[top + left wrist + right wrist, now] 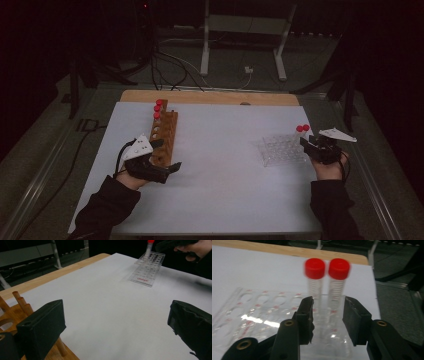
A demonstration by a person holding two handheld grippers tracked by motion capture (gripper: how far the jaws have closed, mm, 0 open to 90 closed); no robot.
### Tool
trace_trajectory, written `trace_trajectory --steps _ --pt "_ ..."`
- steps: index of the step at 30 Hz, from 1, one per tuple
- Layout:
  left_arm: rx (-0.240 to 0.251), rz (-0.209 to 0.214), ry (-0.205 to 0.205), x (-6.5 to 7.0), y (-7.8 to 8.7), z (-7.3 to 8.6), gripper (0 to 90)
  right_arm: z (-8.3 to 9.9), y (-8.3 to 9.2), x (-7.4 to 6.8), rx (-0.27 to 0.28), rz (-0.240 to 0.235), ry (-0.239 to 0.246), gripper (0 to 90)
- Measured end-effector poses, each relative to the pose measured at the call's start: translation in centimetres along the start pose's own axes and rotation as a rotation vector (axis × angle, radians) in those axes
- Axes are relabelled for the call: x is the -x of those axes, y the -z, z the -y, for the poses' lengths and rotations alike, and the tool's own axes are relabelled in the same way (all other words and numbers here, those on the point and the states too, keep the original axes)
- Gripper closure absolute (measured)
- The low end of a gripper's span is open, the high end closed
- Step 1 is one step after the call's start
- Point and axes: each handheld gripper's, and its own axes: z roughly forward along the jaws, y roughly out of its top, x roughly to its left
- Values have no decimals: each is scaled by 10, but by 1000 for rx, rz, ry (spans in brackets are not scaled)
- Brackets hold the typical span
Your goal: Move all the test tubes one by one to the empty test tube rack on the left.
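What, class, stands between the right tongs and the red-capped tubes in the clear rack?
Nothing visible. The right tongs already sit at the two red-capped tubes standing side by side in the clear rack, jaws either side of them, pads not clearly pressing.

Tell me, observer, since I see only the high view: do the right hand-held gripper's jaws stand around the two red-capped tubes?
Observer: Yes. In the right gripper view, both tubes show in the gap of the right hand-held gripper. I see no pad pressing them.
Operator: Is the clear rack marked?
Observer: It is. The left gripper view shows red lettering on the clear rack's front edge.
Operator: And the left hand-held gripper?
Observer: The left hand-held gripper has its jaws wide apart over bare table, and the wooden rack's posts stand beside one jaw.
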Motion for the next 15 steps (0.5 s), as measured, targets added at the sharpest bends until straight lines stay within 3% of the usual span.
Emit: trace_trajectory --steps 5,15 --pt "2 -2 2 0 1 -1 21 -2 -10 8 -14 15 -23 661" --pt "0 -6 0 -1 1 0 21 -4 -23 12 -24 -17 -41 662"
